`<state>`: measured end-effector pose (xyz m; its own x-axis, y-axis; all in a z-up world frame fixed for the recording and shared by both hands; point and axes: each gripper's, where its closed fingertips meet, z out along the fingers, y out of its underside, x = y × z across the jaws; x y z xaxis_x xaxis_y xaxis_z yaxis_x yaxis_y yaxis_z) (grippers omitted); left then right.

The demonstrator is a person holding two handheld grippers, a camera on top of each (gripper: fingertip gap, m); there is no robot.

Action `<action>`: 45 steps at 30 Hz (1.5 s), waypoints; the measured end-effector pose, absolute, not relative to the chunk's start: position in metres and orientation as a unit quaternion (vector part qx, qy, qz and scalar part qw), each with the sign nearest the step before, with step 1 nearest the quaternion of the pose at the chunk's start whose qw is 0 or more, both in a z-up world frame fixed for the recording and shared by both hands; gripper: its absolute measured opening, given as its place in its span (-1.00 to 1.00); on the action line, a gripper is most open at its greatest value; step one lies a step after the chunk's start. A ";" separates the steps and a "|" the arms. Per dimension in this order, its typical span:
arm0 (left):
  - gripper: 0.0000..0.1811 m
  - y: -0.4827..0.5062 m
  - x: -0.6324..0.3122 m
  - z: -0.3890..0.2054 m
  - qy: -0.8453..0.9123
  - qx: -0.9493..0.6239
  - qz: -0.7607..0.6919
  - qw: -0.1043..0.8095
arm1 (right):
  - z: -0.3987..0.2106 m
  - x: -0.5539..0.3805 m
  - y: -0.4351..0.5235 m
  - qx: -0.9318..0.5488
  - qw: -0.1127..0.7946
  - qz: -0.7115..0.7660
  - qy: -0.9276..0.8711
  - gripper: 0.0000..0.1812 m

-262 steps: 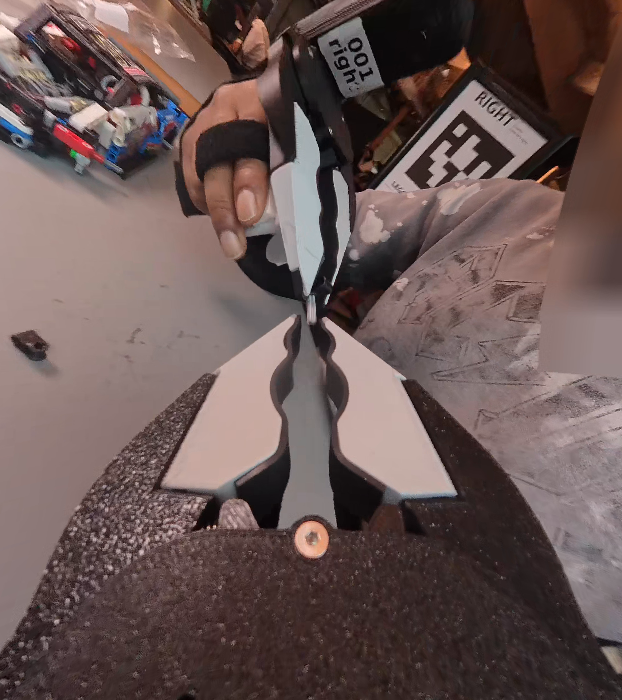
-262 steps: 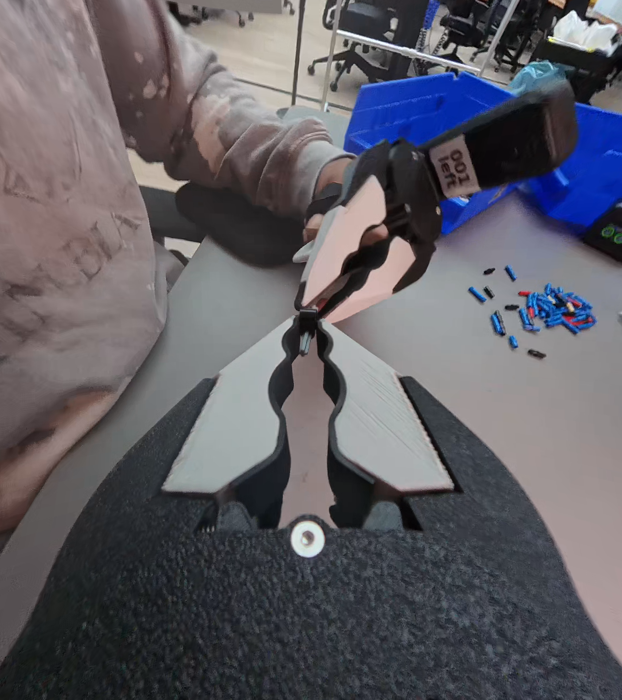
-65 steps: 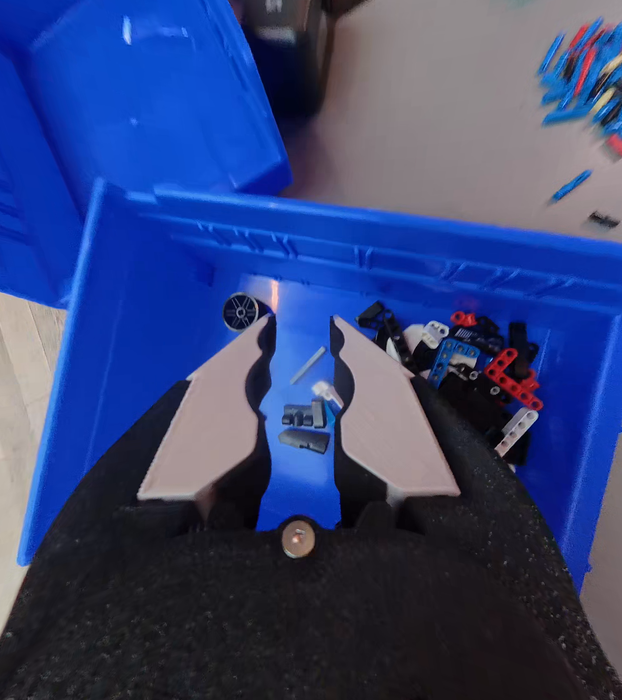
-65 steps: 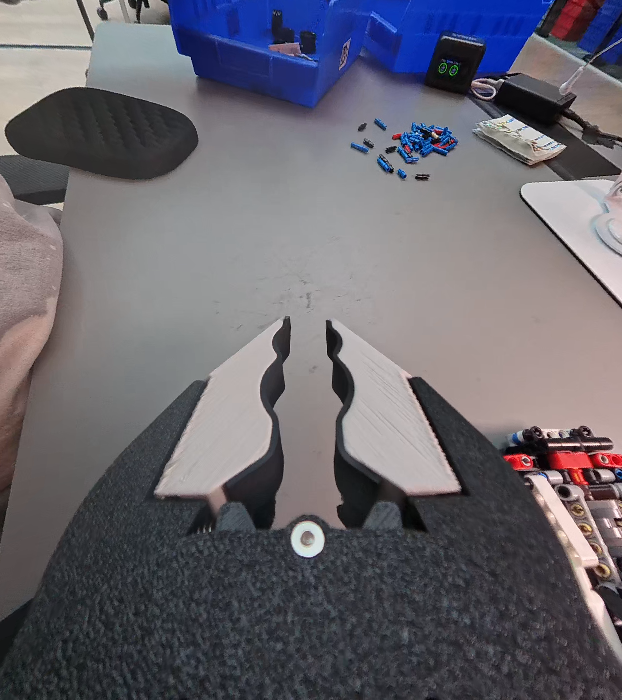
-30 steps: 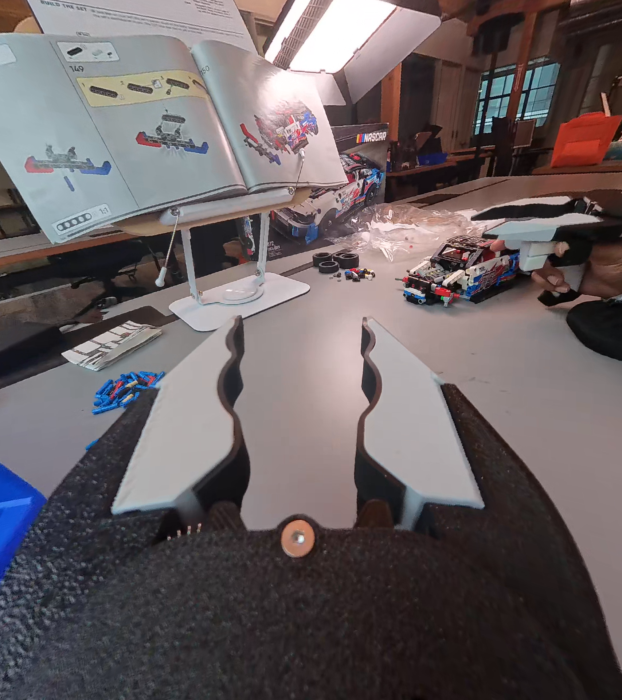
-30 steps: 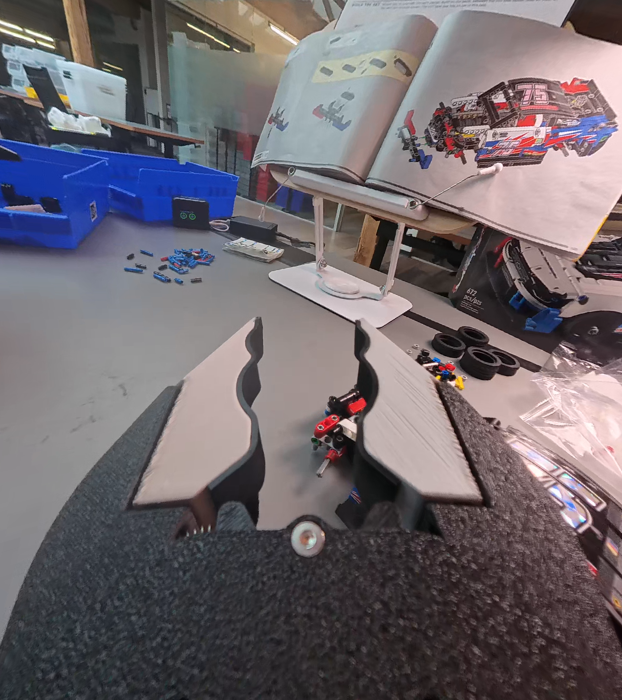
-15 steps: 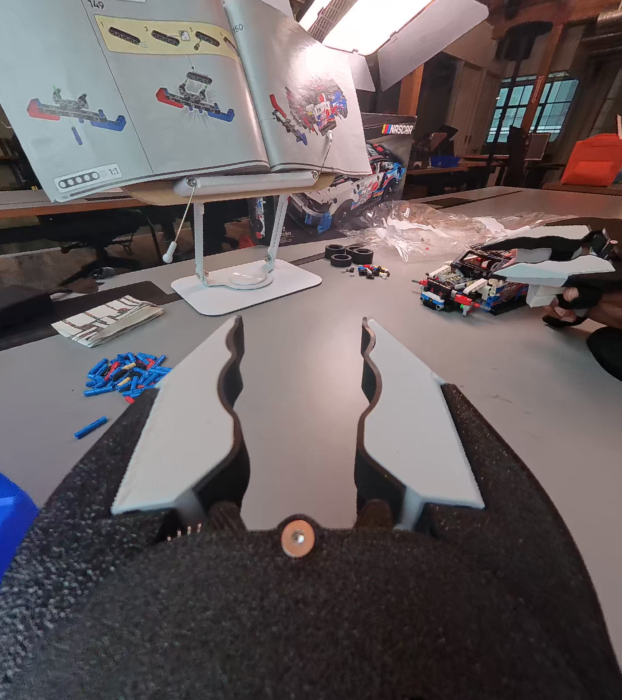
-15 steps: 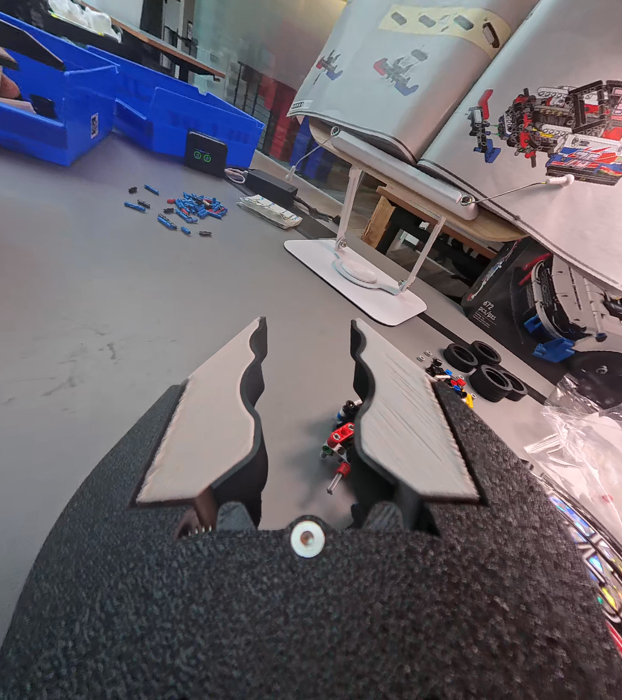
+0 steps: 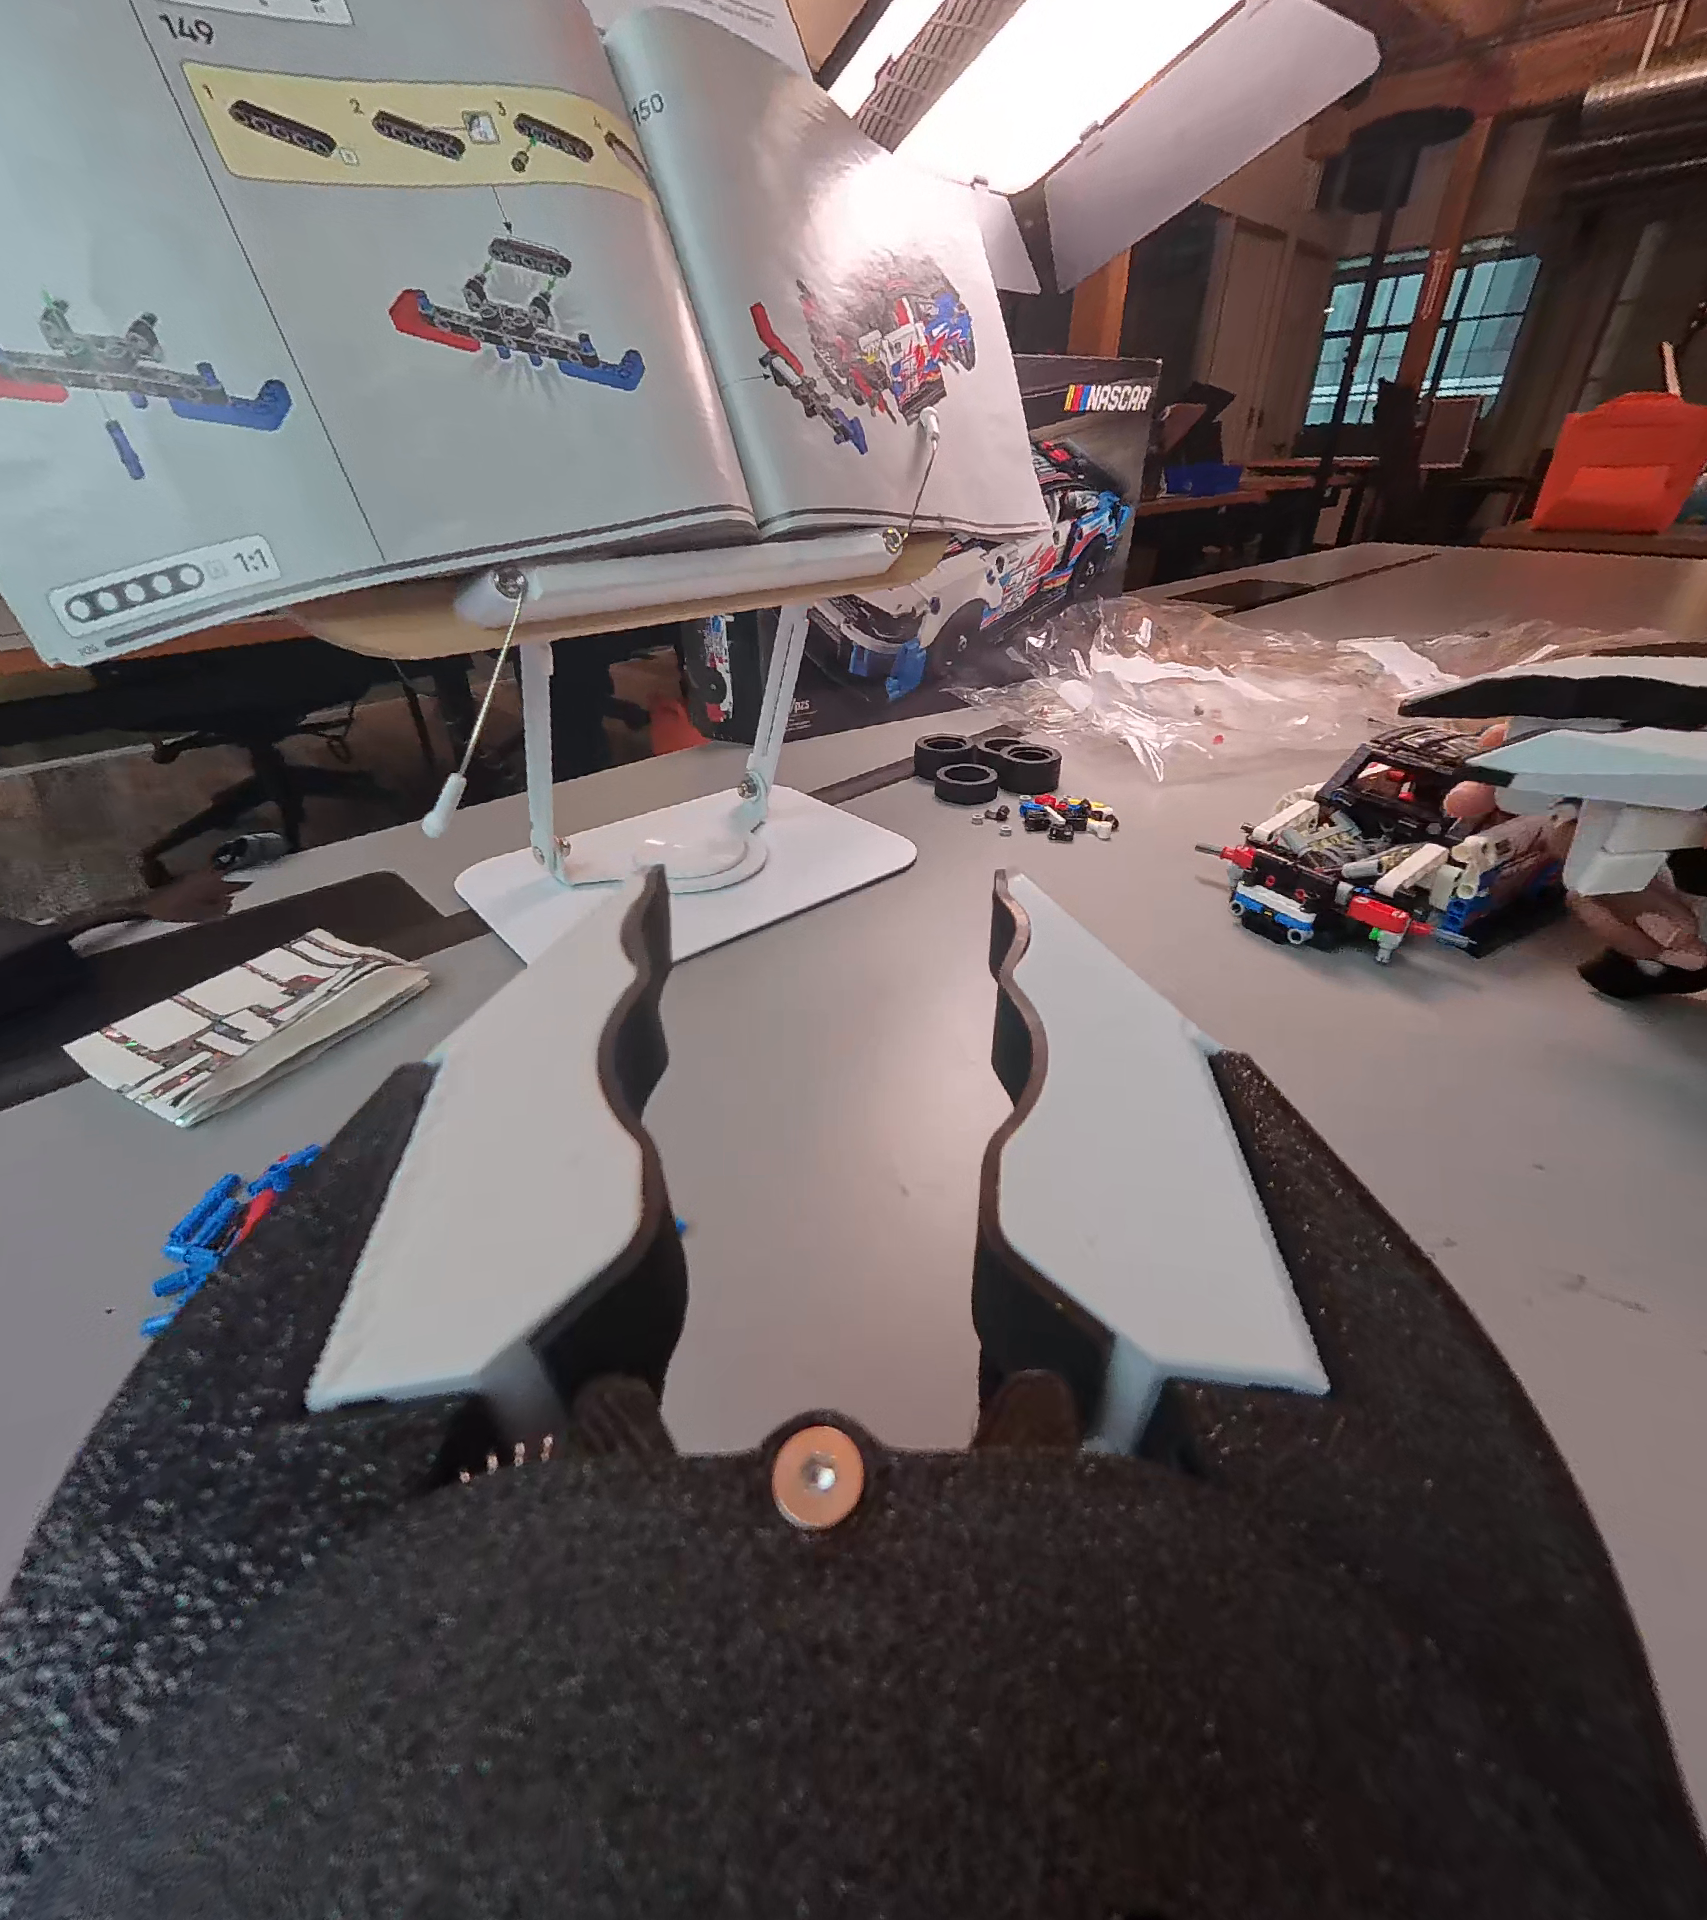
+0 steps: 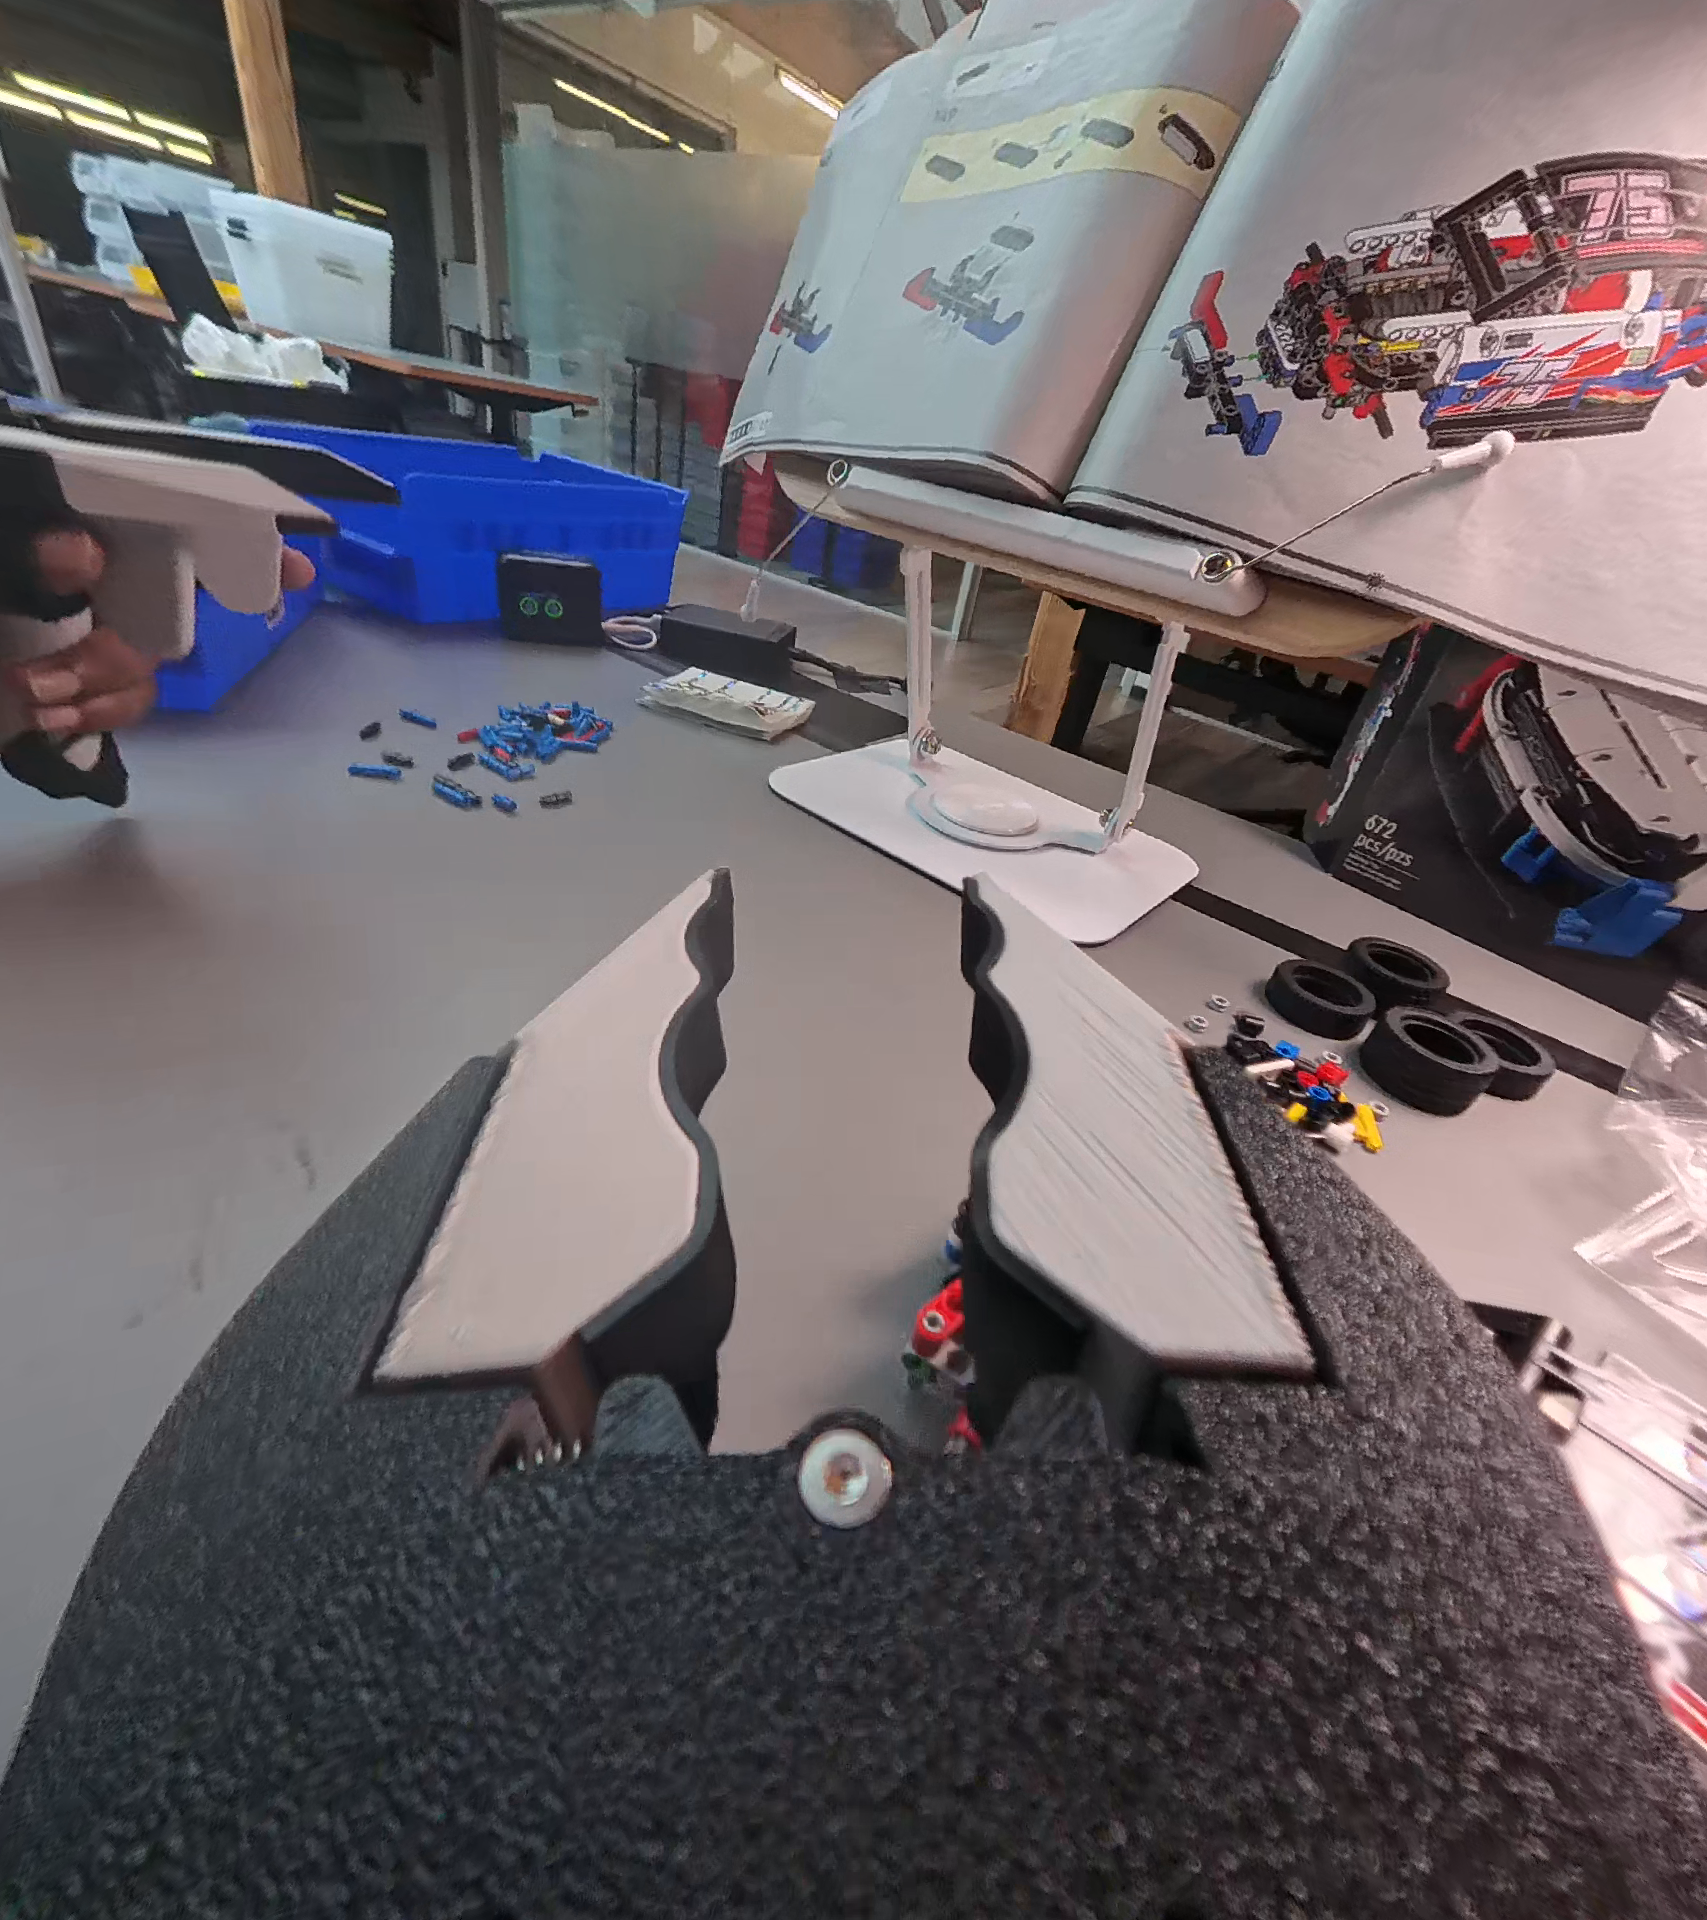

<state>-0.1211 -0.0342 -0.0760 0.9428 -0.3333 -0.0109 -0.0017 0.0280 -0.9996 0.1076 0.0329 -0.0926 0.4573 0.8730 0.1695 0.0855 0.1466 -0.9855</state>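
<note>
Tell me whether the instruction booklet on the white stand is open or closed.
Open: the grey instruction booklet lies spread on the white stand, two facing pages showing.

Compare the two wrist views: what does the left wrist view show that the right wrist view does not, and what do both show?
Only the left wrist view shows the right gripper over the part-built toy car.

Only the right wrist view shows the blue bins, a small black device with green lights and the left gripper from the side.

Both show the open instruction book on its white stand, the black tyres, the pile of blue pins and the grey table.
</note>
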 end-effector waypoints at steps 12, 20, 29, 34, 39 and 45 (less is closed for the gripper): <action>-0.35 -0.043 -0.134 -0.078 0.104 -0.683 -0.097 0.716 | -0.081 0.056 0.035 -0.569 0.609 0.399 -0.381 -0.51; -0.45 -0.046 -0.123 -0.080 0.126 -0.684 -0.101 0.711 | -0.082 0.062 0.039 -0.573 0.612 0.399 -0.372 -0.56; -0.30 0.034 -0.151 -0.017 0.120 -0.668 -0.044 0.733 | -0.084 0.060 0.032 -0.578 0.596 0.409 -0.377 -0.60; 0.02 0.128 -0.186 0.021 0.069 -0.662 0.009 0.747 | -0.086 0.064 0.029 -0.577 0.609 0.379 -0.392 -0.61; 0.02 0.190 -0.206 0.004 0.018 -0.687 0.056 0.725 | -0.088 0.072 0.032 -0.583 0.614 0.361 -0.391 -0.64; -1.00 0.185 -0.190 -0.002 0.032 -0.688 0.051 0.723 | -0.090 0.072 0.037 -0.595 0.601 0.374 -0.380 -0.66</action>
<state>-0.1905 0.1849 -0.0023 0.9928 0.0303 -0.1160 -0.1173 0.0475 -0.9920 0.0718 0.0372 -0.0897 0.4312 0.9022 0.0117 0.0026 0.0117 -0.9999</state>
